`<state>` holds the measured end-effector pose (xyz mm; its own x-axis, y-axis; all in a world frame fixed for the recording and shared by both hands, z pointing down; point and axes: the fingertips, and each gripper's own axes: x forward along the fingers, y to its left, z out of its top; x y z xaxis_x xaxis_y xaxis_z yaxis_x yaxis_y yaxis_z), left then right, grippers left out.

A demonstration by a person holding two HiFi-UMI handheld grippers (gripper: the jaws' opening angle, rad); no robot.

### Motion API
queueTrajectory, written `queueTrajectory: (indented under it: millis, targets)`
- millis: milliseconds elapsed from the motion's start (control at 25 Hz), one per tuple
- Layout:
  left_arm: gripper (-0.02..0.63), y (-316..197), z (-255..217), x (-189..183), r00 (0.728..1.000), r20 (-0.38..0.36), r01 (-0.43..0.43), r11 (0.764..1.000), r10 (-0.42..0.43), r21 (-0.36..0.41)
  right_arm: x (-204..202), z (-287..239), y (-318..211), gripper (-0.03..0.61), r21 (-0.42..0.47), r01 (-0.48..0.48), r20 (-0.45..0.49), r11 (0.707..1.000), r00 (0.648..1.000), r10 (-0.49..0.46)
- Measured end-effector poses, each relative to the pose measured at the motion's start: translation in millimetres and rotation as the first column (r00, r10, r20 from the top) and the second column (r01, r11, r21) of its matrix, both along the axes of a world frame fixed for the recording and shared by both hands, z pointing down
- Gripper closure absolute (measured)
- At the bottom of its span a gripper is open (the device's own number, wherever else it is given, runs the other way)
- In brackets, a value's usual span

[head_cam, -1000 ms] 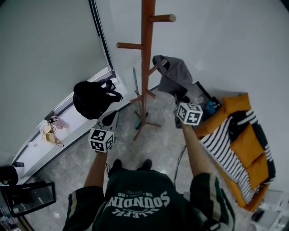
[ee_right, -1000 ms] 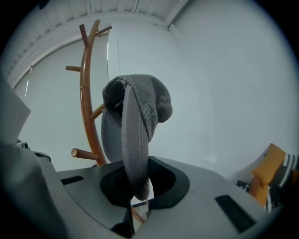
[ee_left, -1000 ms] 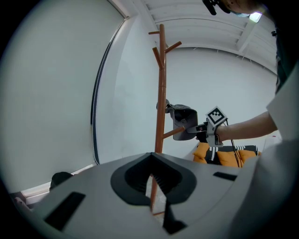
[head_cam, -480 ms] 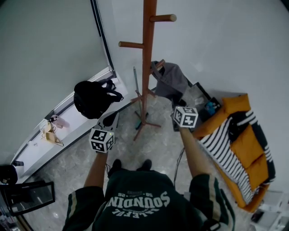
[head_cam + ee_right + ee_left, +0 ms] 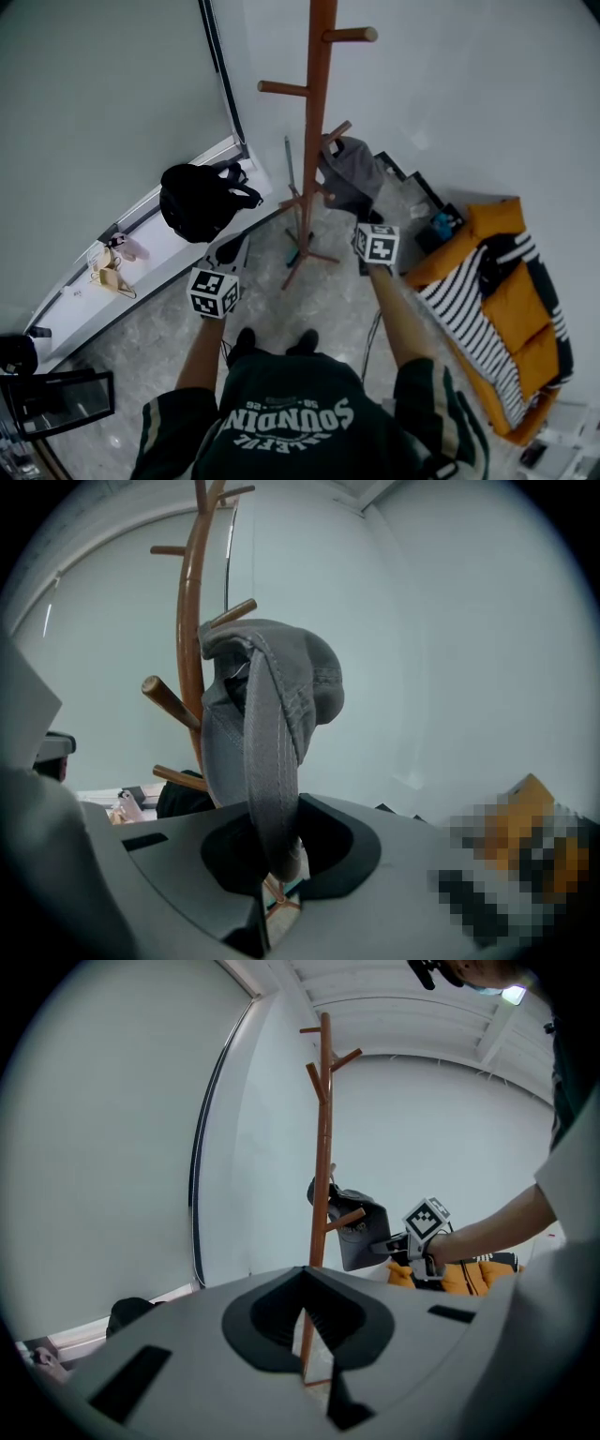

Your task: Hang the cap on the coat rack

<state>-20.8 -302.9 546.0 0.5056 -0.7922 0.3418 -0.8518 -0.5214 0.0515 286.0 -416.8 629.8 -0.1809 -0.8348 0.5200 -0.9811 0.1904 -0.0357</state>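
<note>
The wooden coat rack (image 5: pixel 314 141) stands by the wall, with pegs at several heights. A grey cap (image 5: pixel 352 173) hangs at one of its lower pegs (image 5: pixel 336 133). In the right gripper view the cap's crown (image 5: pixel 281 686) lies over that peg (image 5: pixel 234 613). My right gripper (image 5: pixel 275 869) is shut on the cap's brim, which runs down between the jaws. In the head view it (image 5: pixel 364 217) reaches in from the right of the pole. My left gripper (image 5: pixel 234 246) hangs low and left of the rack, holds nothing, and its jaws (image 5: pixel 305 1335) stand together.
A black backpack (image 5: pixel 197 199) sits on the low window ledge (image 5: pixel 141 258) at the left, with small hangers (image 5: pixel 108 272) further along it. An orange sofa with a striped cloth (image 5: pixel 497 300) fills the right. Dark boxes (image 5: pixel 436 225) lie behind the rack's base (image 5: pixel 300 258).
My right gripper has carried the cap left and up against the pole, so that it now lies over the lower peg. The left gripper has barely moved.
</note>
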Motion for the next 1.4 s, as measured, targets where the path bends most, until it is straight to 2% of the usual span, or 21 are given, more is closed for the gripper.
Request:
queueTrajectory:
  millis: [400, 600, 800, 920, 1200, 1400]
  targets:
    - [0.614, 13.7, 1.0, -31.9, 0.997, 0.010, 0.080, 0.997, -0.080, -0.005, -24.0, 44.1, -2.1, 0.557, -0.097, 0.008, 0.012, 0.995, 1.000, -0.006]
    - [0.615, 21.4, 2.5, -50.3, 0.993, 0.017, 0.115, 0.993, -0.115, -0.009, -26.0, 65.6, -4.6, 0.555, -0.082, 0.035, -0.007, 0.996, 0.999, -0.036]
    - [0.615, 22.7, 0.8, -60.7, 0.991, 0.017, 0.132, 0.991, -0.132, -0.009, -25.7, 79.4, 3.7, 0.458, -0.121, 0.037, -0.002, 0.992, 0.999, -0.038]
    - [0.614, 20.9, 0.3, -58.1, 0.992, 0.020, 0.124, 0.992, -0.123, -0.010, -20.2, 85.5, 15.2, 0.455, -0.143, 0.036, 0.011, 0.989, 0.999, -0.035]
    - [0.614, 18.0, -5.6, -37.1, 0.996, 0.018, 0.090, 0.996, -0.090, 0.002, -15.7, 62.8, 41.1, 0.460, -0.082, 0.012, 0.114, 0.997, 0.993, -0.003]
    - [0.615, 8.9, -18.7, -21.0, 0.998, 0.002, 0.056, 0.998, -0.056, 0.035, -15.3, 34.9, 59.0, 0.552, -0.007, 0.004, 0.156, 1.000, 0.988, -0.002]
